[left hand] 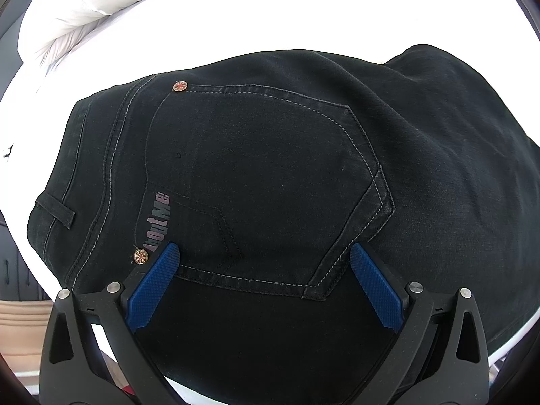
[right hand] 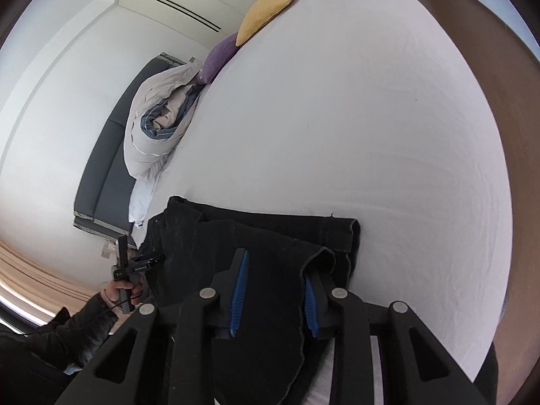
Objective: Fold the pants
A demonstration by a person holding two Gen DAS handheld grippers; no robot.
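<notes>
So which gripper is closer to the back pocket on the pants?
Left. The left gripper is open right over the back pocket, its fingers straddling the pocket's near edge. The right gripper is at the leg end of the pants, open around a fold.

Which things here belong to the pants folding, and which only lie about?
For the job:
- black denim pants
- left claw, open
- right claw, open

Lying about:
- yellow cushion
- purple cushion
- crumpled white duvet
</notes>
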